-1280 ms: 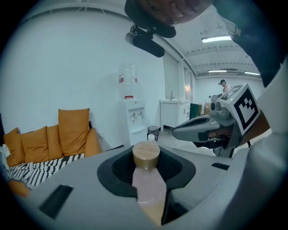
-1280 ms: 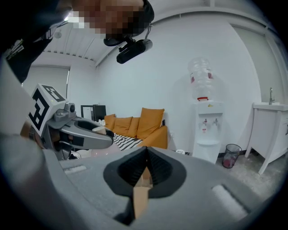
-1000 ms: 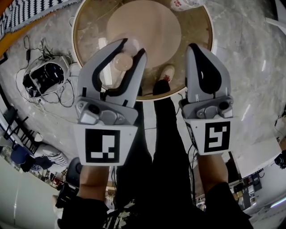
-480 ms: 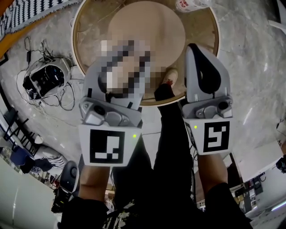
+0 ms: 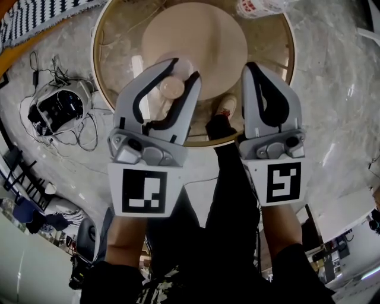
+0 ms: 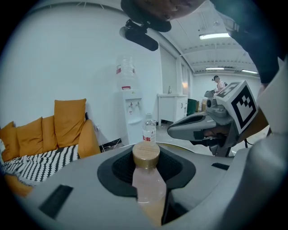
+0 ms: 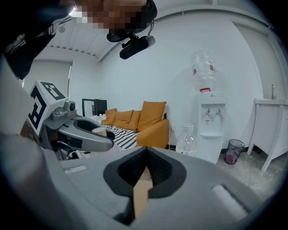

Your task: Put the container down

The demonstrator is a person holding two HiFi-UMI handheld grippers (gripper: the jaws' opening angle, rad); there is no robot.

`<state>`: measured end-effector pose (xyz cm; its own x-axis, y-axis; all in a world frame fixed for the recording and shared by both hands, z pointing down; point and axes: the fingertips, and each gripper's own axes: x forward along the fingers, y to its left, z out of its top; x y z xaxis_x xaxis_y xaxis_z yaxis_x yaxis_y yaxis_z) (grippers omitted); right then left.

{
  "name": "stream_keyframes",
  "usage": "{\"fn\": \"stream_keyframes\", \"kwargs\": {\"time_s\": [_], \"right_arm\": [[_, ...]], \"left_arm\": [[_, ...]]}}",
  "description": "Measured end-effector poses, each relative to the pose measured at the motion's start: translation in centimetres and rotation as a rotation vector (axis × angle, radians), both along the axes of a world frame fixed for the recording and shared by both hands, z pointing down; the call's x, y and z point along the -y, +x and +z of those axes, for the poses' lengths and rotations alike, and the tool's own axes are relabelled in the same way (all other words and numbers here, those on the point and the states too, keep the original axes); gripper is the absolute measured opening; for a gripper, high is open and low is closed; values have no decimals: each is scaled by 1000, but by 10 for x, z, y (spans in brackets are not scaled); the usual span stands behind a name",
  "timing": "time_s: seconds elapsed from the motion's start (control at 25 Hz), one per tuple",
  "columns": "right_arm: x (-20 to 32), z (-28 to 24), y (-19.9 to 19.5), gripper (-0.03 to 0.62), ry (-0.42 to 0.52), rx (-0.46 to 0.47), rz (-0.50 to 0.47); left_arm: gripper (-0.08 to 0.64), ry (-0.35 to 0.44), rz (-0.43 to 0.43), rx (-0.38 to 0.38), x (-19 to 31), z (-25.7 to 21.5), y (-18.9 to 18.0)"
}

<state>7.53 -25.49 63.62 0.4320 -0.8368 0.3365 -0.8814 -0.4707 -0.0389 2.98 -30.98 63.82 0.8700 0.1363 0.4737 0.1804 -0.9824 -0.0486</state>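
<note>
The container [image 6: 146, 182] is a small bottle of clear plastic with a pale pinkish, cloudy body and a round, flat, tan cap with a wood look. It stands upright between the jaws of the left gripper [image 5: 183, 69], its cap rising just above the dark ribbed pads. The jaws stand partly apart and press on the bottle's body from both sides, so the grip is on the container itself. In the head view the cap lies over the near half of the round, glass-topped table [image 5: 101, 59], at the edge of the plain tan disc [image 5: 196, 35] in the table's middle. No view shows whether the bottle's base touches the top.

The right gripper [image 5: 254, 67] hangs just beside the left one over the table's near rim. Its jaws are drawn together with nothing between them.

At the table's far edge stands a clear plastic water bottle [image 5: 255, 7] with a red-and-white label. Below the rim, a person's light shoe [image 5: 224, 105] rests on the grey marble floor [image 5: 332, 71]. Across the room are an orange sofa [image 6: 67, 126] and a white water dispenser [image 6: 130, 112].
</note>
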Motion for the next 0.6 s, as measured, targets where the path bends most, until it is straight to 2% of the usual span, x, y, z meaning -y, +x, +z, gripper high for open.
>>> {"fn": "stream_keyframes", "kwargs": {"time_s": [0.6], "right_arm": [[24, 56, -4, -5, -18, 19, -10]], "left_arm": [[132, -16, 8, 18, 20, 60, 3]]}}
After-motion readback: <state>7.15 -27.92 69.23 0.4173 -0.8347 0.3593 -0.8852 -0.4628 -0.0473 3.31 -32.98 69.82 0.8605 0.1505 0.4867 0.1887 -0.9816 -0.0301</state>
